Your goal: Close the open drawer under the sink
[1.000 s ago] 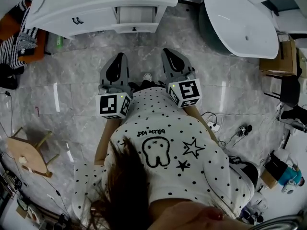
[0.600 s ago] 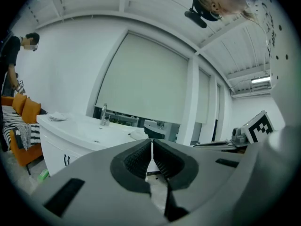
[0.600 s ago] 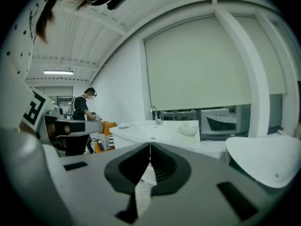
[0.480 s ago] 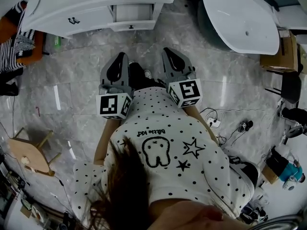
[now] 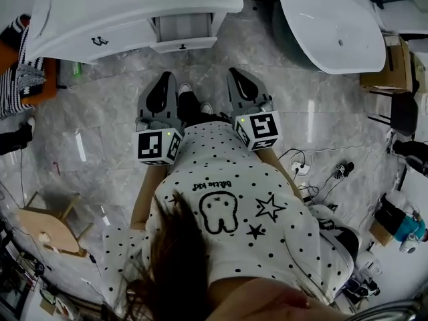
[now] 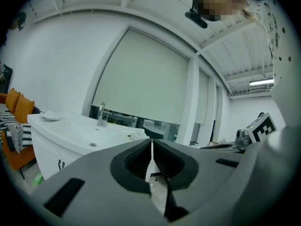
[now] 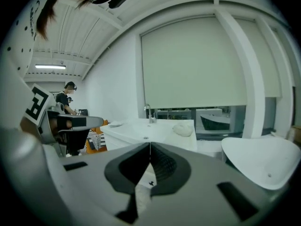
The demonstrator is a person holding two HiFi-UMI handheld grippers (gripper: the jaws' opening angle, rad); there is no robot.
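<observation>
Head view, open drawer [image 5: 182, 31] jutting from the white sink cabinet [image 5: 80, 35], left hand-held gripper [image 5: 164, 80] and right hand-held gripper [image 5: 235, 75] above the floor, well apart from it, left gripper view, jaws pressed together, empty, right gripper view, jaws together, empty.

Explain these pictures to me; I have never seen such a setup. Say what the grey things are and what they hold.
No robot here: a person in a white dotted shirt holds a grey two-jaw tool in each hand. The head view looks down from that person's head at the left tool and right tool. The other two pictures look along each tool's jaws: both shut, holding nothing. Ahead stands a white sink cabinet with one small drawer pulled open, beside a white bathtub.
</observation>
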